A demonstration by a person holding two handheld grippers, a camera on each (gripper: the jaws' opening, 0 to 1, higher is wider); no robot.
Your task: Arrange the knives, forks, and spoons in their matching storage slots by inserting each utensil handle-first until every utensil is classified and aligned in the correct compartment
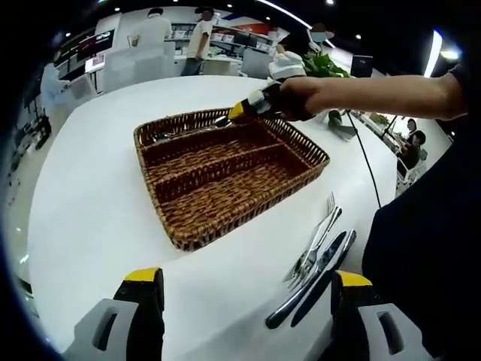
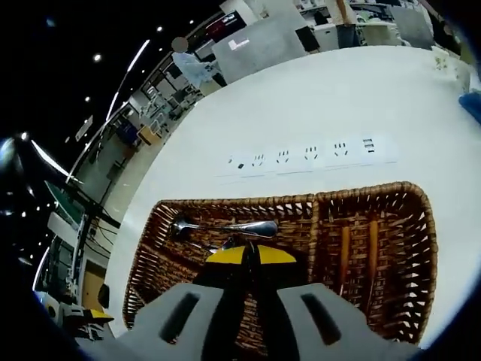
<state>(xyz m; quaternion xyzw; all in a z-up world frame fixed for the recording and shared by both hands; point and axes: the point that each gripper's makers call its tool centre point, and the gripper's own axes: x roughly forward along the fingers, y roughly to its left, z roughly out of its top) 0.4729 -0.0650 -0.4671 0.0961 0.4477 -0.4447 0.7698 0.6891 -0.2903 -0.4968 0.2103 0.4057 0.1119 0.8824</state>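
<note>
Left gripper [image 1: 239, 301]: your jaws stand wide apart and hold nothing, poised over the white table [image 1: 98, 203] on the near side of the wicker tray [image 1: 225, 177].

Right gripper [image 2: 250, 256]: your yellow-tipped jaws are pressed together over the tray's end compartment; whether they pinch anything I cannot tell. In the left gripper view this gripper [image 1: 246, 110] reaches over the tray's far end, your hand [image 1: 304, 98] around it.

Spoons [image 2: 225, 228]: lying flat in that end compartment, just past your right jaw tips, handles along the slot.

Wicker tray [image 2: 361, 218]: dividers split it into long slots.

Forks [image 1: 316, 241] and knives [image 1: 319, 274]: loose on the table beside the tray, close to your left gripper's right jaw, bunched together.

Power strip [image 2: 308, 156]: white, on the table beyond the tray.
</note>
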